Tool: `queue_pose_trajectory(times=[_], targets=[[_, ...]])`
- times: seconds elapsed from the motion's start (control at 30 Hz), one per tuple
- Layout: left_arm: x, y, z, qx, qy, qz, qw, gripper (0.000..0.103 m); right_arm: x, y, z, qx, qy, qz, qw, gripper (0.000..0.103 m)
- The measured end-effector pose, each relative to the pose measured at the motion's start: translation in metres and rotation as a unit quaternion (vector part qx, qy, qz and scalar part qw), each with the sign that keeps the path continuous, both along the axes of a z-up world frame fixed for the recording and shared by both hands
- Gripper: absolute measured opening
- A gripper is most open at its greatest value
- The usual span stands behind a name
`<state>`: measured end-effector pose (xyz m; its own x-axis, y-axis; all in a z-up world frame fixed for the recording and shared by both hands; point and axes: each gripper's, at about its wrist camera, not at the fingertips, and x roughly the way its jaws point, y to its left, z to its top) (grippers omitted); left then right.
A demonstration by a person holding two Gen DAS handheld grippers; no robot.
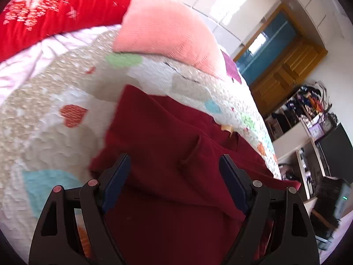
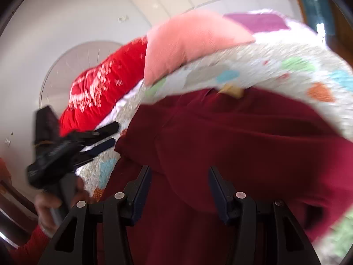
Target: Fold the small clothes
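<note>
L tool (image 1: 174, 165): jaws wide apart, blue pads (image 1: 117, 181) facing each other, nothing pinched between them, tilted downward. Seen from R wrist cam it sits off to the left, fingers angled up-right, handle gripped by a hand (image 2: 55, 207) w/ a red sleeve (image 2: 28, 247) behind. R tool (image 2: 179, 187): jaws partway apart, nothing clamped, also pitched down. Frames blurred.

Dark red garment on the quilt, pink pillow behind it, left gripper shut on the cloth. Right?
Not quite. In the left wrist view the left gripper is open, jaws wide apart over the dark red garment. The quilt and pink pillow are as stated.
</note>
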<state>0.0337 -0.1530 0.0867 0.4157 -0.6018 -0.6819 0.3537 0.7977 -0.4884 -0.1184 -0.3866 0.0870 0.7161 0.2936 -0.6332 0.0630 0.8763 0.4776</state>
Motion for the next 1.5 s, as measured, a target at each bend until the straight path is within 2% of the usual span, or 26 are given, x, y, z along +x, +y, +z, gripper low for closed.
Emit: queue_pose_trajectory(times=[0.1,0.2,0.23,0.27,0.33,0.37,0.4,0.43,0.5,0.63,0.73,0.8,0.9,1.03,1.07,1.13,1.17,1.2,1.23,1.3,1.37,1.5], targets=[[0.003,-0.024,-0.006,0.023,0.0,-0.023,0.9995,0.082,-0.035,-0.028,0.011,-0.021,-0.005,-0.04,0.999,0.054],[0.008,-0.054,-0.022,0.07,0.01,-0.044,0.9965,0.082,-0.065,-0.052,0.016,-0.004,-0.007,-0.077,0.997,0.054],[0.008,-0.064,-0.027,0.081,0.009,-0.052,0.9953,0.076,-0.079,-0.062,0.016,-0.003,-0.005,-0.1,0.995,0.054],[0.006,-0.071,-0.029,0.088,0.005,-0.06,0.9943,0.067,-0.088,-0.069,0.017,-0.004,-0.006,-0.112,0.994,0.054],[0.002,-0.089,-0.029,0.127,-0.008,-0.08,0.9887,0.014,-0.11,-0.085,0.017,-0.007,-0.009,-0.142,0.99,0.058],[0.002,-0.094,-0.028,0.128,-0.004,-0.093,0.9874,0.01,-0.117,-0.091,0.018,-0.006,-0.009,-0.155,0.988,0.059],[0.002,-0.098,-0.022,0.116,0.0,-0.107,0.9875,0.01,-0.123,-0.097,0.018,-0.005,-0.007,-0.166,0.986,0.06],[0.001,-0.099,-0.01,0.112,-0.013,-0.108,0.9877,0.01,-0.126,-0.102,0.016,-0.004,-0.003,-0.175,0.985,0.06],[-0.001,-0.094,0.027,0.105,-0.062,-0.1,0.9875,0.01,-0.13,-0.11,0.014,-0.005,0.007,-0.184,0.983,0.06],[0.01,-0.057,0.089,0.081,-0.118,-0.041,0.9888,0.01,-0.121,-0.103,0.011,-0.008,0.016,-0.179,0.984,0.06],[0.021,-0.03,0.108,0.088,-0.13,-0.009,0.9876,0.01,-0.111,-0.082,0.01,-0.015,0.006,-0.144,0.989,0.06],[0.026,-0.019,0.101,0.096,-0.118,0.0,0.9884,0.01,-0.1,-0.064,0.006,-0.027,0.006,-0.118,0.993,0.06],[0.029,-0.012,0.073,0.115,-0.089,0.005,0.9894,0.01,-0.081,-0.036,-0.004,-0.048,0.01,-0.081,0.995,0.06],[0.025,-0.008,0.038,0.136,-0.066,0.009,0.9885,0.01,-0.07,-0.02,-0.014,-0.102,0.021,-0.073,0.992,0.059],[0.023,-0.008,0.031,0.142,-0.065,0.012,0.9876,0.01,-0.069,-0.02,-0.015,-0.117,0.025,-0.074,0.99,0.057],[0.02,-0.007,0.016,0.153,-0.057,0.017,0.9864,0.01,-0.065,-0.023,-0.023,-0.16,0.051,-0.084,0.982,0.039],[0.02,-0.005,0.011,0.154,-0.05,0.02,0.9866,0.01,-0.065,-0.026,-0.027,-0.164,0.063,-0.088,0.98,0.036],[0.022,-0.003,0.007,0.153,-0.043,0.022,0.9871,0.01,-0.067,-0.029,-0.028,-0.157,0.063,-0.089,0.982,0.028],[0.022,0.001,0.003,0.149,-0.036,0.027,0.9879,0.01,-0.071,-0.033,-0.027,-0.151,0.054,-0.095,0.982,0.013],[0.022,0.006,-0.001,0.141,-0.028,0.03,0.9892,0.01,-0.081,-0.041,-0.019,-0.157,0.04,-0.112,0.98,0.013],[0.02,0.007,-0.003,0.134,-0.022,0.025,0.9904,0.01,-0.094,-0.054,-0.009,-0.141,0.025,-0.135,0.98,0.013],[0.011,-0.002,-0.016,0.144,-0.019,0.008,0.9894,0.01,-0.097,-0.068,-0.029,-0.139,0.077,-0.151,0.976,0.012]])
